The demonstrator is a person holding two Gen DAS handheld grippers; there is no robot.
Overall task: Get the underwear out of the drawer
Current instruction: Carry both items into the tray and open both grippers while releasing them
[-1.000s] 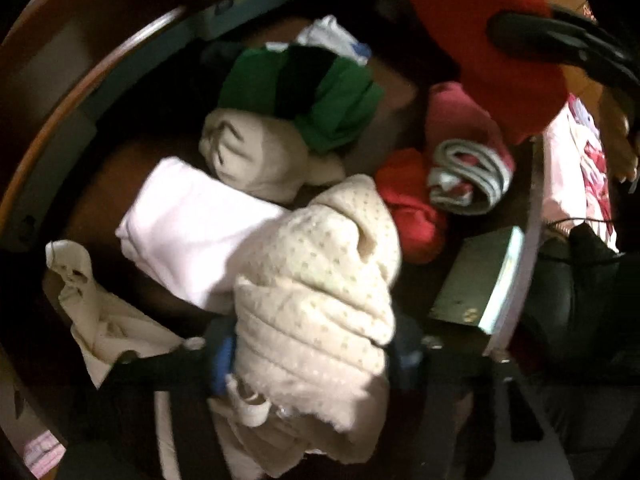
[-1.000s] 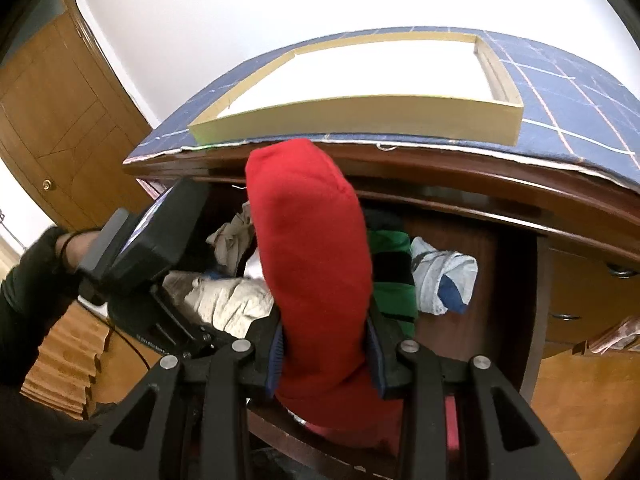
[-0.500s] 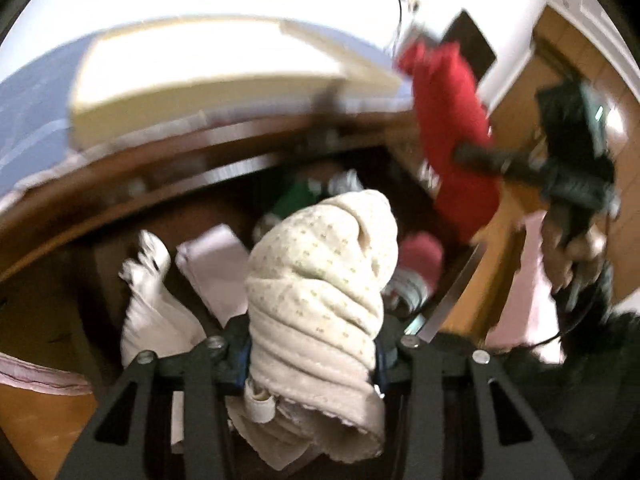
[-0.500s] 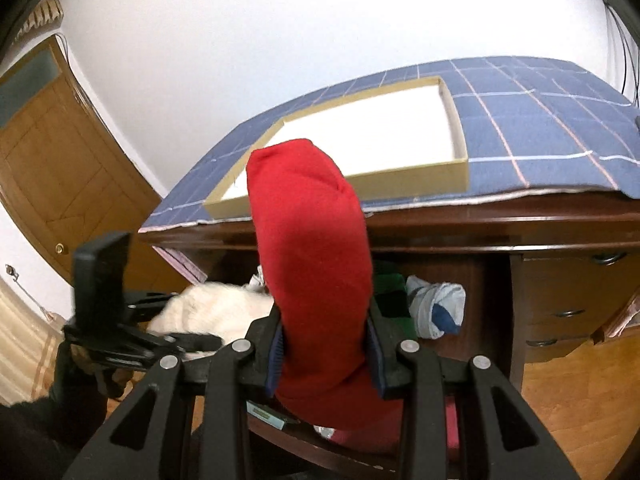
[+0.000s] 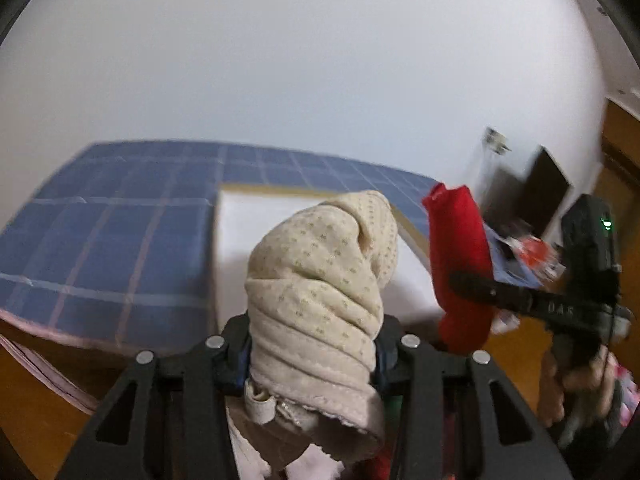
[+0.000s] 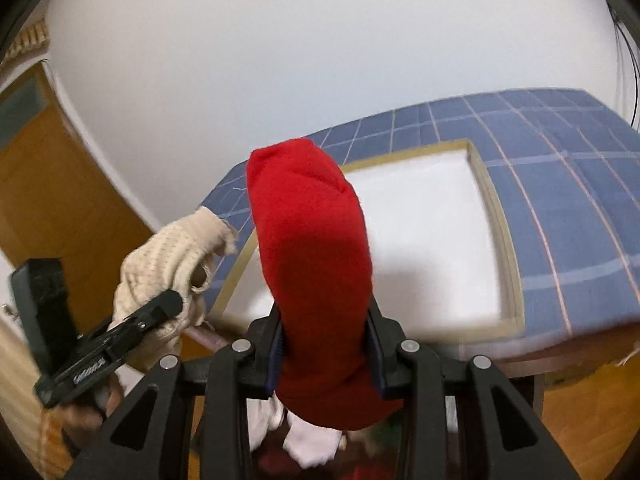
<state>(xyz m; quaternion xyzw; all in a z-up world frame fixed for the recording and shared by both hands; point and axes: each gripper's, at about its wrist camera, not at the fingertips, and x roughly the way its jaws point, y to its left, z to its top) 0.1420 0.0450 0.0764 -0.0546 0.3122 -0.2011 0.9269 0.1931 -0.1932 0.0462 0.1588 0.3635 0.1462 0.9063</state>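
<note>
The left gripper's [image 5: 312,356] jaws have just been closing and now pinch the cream dotted underwear [image 5: 320,280] low on its bundle, cloth filling the gap between the blue pads; the right gripper's [image 6: 326,344] jaws are narrow too, clamped on the red underwear [image 6: 312,264] near its base. Both pieces are out of the drawer and held up in the air in front of the blue checked cloth [image 5: 112,240] and the shallow white tray [image 6: 432,248] that lies on it.

Starting at the left, the cream piece looks the riskier one: its loose hem and a folded waistband hang below the pads, so the roll could unwind and slide free if the hand swings sharply. In the middle, the two bundles are near each other and could snag or knock together on the way to the tray. On the right, the red roll stands tall above its grip and might topple or unroll short of the tray rim
</note>
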